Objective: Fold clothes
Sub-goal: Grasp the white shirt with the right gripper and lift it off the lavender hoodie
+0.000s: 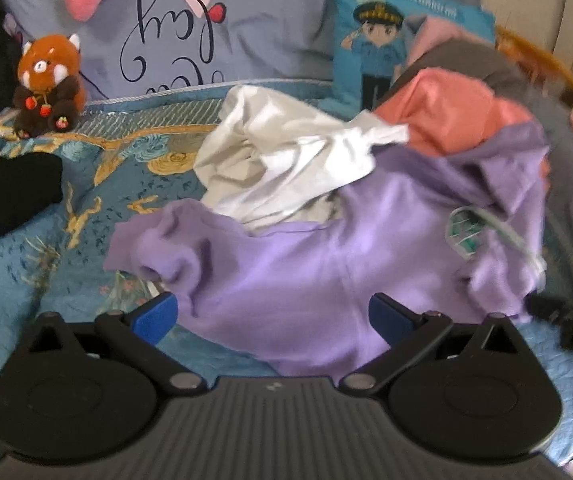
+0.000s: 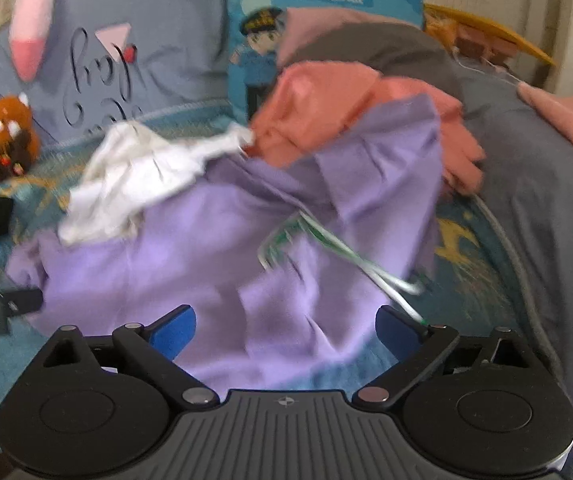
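Observation:
A crumpled purple shirt (image 1: 306, 272) (image 2: 190, 248) with a green print lies on the blue patterned bedspread (image 1: 26, 264) (image 2: 462, 264). It is at the front of a heap with a white garment (image 1: 286, 160) (image 2: 134, 176), a coral one (image 1: 446, 116) (image 2: 326, 112) and a grey one (image 1: 466, 60) (image 2: 526, 184). My left gripper (image 1: 272, 316) is open over the shirt's near left part. My right gripper (image 2: 286, 332) is open over its near right hem. Purple cloth shows between each pair of blue pads, and nothing is pinched.
A red panda plush (image 1: 48, 84) (image 2: 8, 136) sits at the back left before a lavender pillow (image 1: 246, 32) (image 2: 158, 40). A cartoon officer cushion (image 1: 374, 48) (image 2: 258, 52) stands behind the heap. A black garment (image 1: 6, 196) lies at the left.

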Available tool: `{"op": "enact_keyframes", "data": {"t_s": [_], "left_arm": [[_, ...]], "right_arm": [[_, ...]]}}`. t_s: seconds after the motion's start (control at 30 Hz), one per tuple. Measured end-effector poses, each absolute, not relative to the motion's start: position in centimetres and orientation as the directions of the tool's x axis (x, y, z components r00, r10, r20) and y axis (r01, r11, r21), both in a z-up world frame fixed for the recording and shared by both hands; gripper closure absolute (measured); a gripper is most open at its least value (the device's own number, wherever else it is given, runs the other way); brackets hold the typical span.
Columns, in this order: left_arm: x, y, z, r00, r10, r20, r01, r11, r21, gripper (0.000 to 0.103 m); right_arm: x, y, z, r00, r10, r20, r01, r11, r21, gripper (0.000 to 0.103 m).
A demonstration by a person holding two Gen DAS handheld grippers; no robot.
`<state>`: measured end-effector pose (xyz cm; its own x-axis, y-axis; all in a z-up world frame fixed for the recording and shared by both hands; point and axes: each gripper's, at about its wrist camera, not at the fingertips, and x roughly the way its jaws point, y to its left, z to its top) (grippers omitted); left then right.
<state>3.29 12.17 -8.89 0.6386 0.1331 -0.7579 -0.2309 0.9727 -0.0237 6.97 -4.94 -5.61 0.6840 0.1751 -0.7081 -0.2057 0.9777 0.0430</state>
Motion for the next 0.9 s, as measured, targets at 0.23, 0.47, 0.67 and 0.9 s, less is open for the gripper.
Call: {"op": "enact_keyframes", "data": {"t_s": [0.23,0.47,0.67,0.9], "left_arm": [[6.6,15.4,-9.6,0.637,0.169,-0.753,-0.236,0.972,0.018,0.0],[6.3,16.2,-10.5,0.636,0.222,-0.739,-0.234,0.968,0.089,0.0],[6.3,16.6,-10.4,0.645,0.214,-0.734,-0.226,0.971,0.084,0.0],[6.5,17.1,-10.0,0.651,0.22,-0.727,-0.242,0.967,0.077,0.0]], "right_arm": [[14.0,0.7,-6.3,0.697,0.34,-0.631,-0.365,0.926,0.096,0.006],[21.3,7.8,-9.2,0.563,0.46,-0.687,-0.445,0.869,0.217,0.009],[24.6,11.2,-11.8,0.514,0.407,-0.755,-0.38,0.897,0.226,0.038],[24.1,9.7,-10.8,0.527,0.429,-0.734,-0.368,0.893,0.258,0.081]]}}
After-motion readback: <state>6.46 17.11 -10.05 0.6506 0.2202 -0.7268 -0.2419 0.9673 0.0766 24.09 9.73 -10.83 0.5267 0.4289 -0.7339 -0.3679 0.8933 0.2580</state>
